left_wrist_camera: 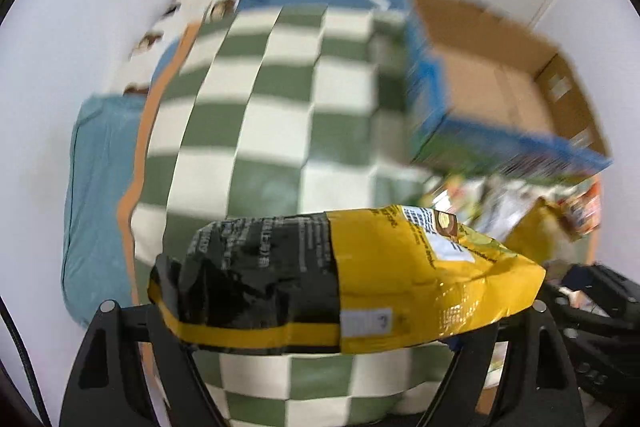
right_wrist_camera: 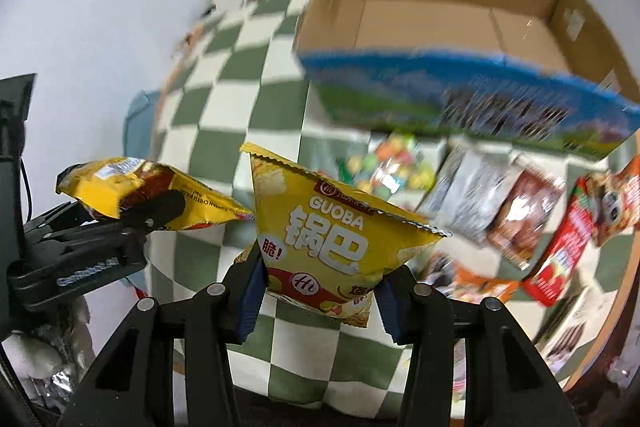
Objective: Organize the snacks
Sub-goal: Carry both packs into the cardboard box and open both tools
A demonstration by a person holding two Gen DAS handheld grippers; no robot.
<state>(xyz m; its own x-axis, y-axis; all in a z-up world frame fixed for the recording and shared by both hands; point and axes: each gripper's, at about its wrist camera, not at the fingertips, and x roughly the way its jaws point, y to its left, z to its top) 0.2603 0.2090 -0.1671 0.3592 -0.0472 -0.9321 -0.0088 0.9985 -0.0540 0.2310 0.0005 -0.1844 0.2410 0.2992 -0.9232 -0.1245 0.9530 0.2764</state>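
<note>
Left wrist: left gripper (left_wrist_camera: 320,323) clamped across a yellow-and-black bag (left_wrist_camera: 344,279), carried flat above the checkered blanket (left_wrist_camera: 256,99), likely bound for the open cardboard box (left_wrist_camera: 496,83).

Right wrist: right gripper (right_wrist_camera: 318,297) pinching the GUOBA packet (right_wrist_camera: 332,235) by its lower edge, upright, short of the box; loose snacks (right_wrist_camera: 520,219) heaped below.

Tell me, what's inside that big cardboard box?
The cardboard box shows only bare brown floor and walls inside; no snacks are visible in it. Its near blue printed wall hides the front strip of the floor, so that part cannot be checked.
</note>
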